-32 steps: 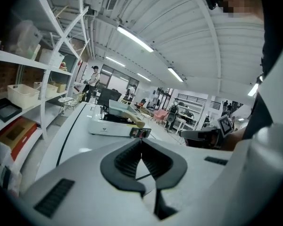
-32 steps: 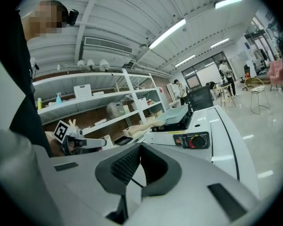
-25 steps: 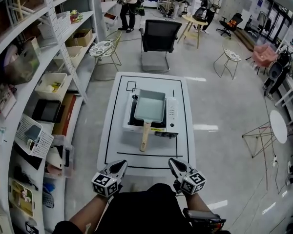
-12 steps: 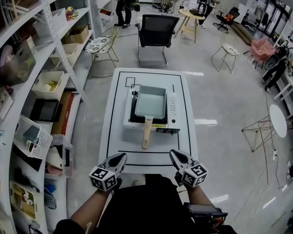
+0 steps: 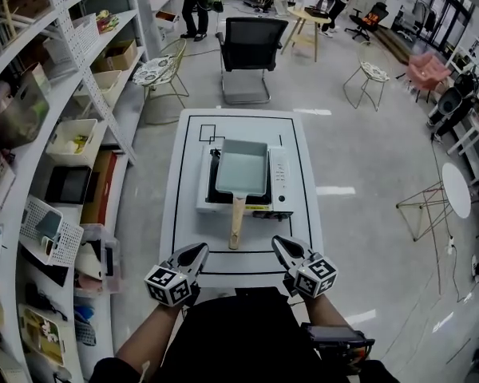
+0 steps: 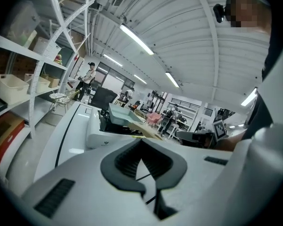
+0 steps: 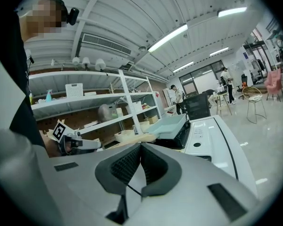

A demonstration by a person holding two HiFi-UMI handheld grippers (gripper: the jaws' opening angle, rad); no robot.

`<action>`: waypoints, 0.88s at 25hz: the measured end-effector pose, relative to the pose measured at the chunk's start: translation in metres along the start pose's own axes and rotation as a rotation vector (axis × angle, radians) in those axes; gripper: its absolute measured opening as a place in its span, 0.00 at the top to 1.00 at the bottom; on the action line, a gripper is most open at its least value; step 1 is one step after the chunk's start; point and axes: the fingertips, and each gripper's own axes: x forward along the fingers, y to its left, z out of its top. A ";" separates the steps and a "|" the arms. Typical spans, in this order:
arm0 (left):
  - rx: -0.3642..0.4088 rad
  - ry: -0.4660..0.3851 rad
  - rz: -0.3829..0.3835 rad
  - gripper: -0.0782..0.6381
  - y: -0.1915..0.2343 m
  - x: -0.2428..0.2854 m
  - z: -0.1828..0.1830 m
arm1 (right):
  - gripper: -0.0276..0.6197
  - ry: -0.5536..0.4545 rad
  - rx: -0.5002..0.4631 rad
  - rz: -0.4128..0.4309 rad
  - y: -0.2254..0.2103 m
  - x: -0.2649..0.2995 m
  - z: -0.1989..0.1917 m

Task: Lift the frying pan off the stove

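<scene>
frying pan (image 5: 242,168): on stove (image 5: 279,175) | left hand-held gripper (image 5: 198,250), right hand-held gripper (image 5: 279,243): over table (image 5: 300,218) near edge

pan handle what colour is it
The pan handle is pale wood tan, clearest in the head view.

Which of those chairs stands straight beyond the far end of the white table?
The black office chair, squarely in line with the table. The left wire chair, right wire chair and pink chair all stand off to the sides.
</scene>
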 end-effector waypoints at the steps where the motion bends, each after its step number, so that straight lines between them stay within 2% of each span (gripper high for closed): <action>1: -0.014 0.000 0.001 0.88 0.002 0.003 0.001 | 0.92 -0.001 0.003 0.004 -0.004 0.002 -0.001; 12: -0.070 0.038 -0.021 0.88 0.014 0.037 0.011 | 0.92 0.000 0.050 0.000 -0.031 0.015 0.005; 16: -0.145 0.050 -0.057 0.88 0.012 0.049 0.016 | 0.92 0.003 0.063 -0.002 -0.037 0.015 0.005; 22: -0.315 0.068 -0.100 0.88 0.017 0.066 0.022 | 0.92 0.009 0.078 -0.002 -0.048 0.015 0.007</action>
